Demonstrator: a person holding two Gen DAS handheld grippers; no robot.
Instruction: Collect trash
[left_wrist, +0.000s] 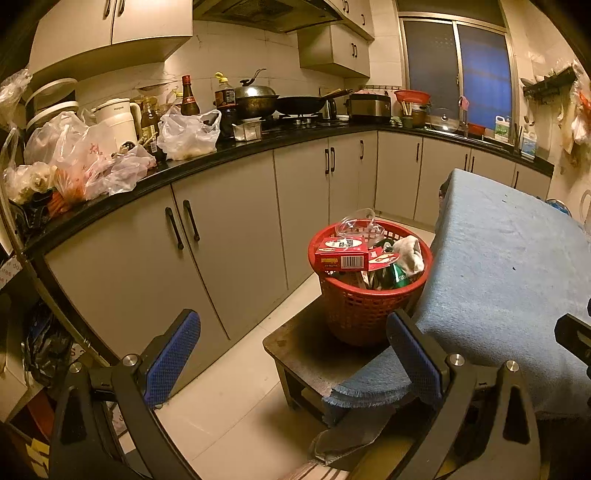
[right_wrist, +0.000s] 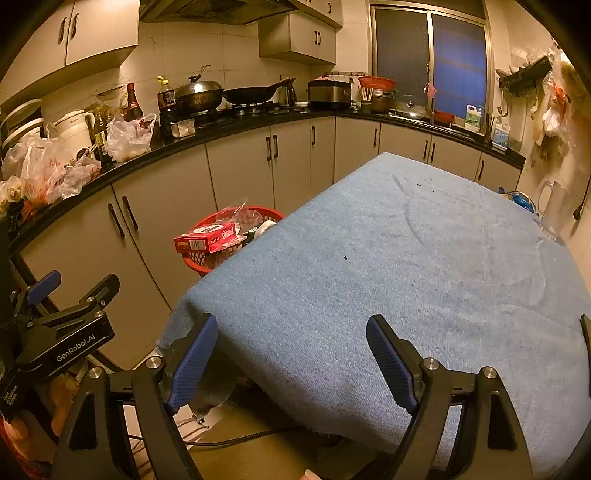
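Note:
A red mesh basket (left_wrist: 369, 314) stands on a low dark stool (left_wrist: 295, 350) beside the table. It is piled with trash: a red carton (left_wrist: 341, 254) lying on top, a crumpled white wad (left_wrist: 408, 253), a clear plastic tub (left_wrist: 356, 225) and green packaging (left_wrist: 400, 277). My left gripper (left_wrist: 293, 317) hangs open and empty in front of the basket, short of it. My right gripper (right_wrist: 291, 321) is open and empty over the near edge of the blue tablecloth (right_wrist: 406, 258). The cloth shows only tiny dark crumbs (right_wrist: 345, 257). The basket (right_wrist: 207, 266) is half hidden behind the table corner.
A black L-shaped counter (left_wrist: 236, 155) holds plastic bags (left_wrist: 190, 134), bottles, a kettle and woks, above grey cabinets (left_wrist: 229, 236). A strip of pale floor tiles (left_wrist: 236, 398) runs between cabinets and stool. A clear jug (right_wrist: 554, 210) stands at the table's far right.

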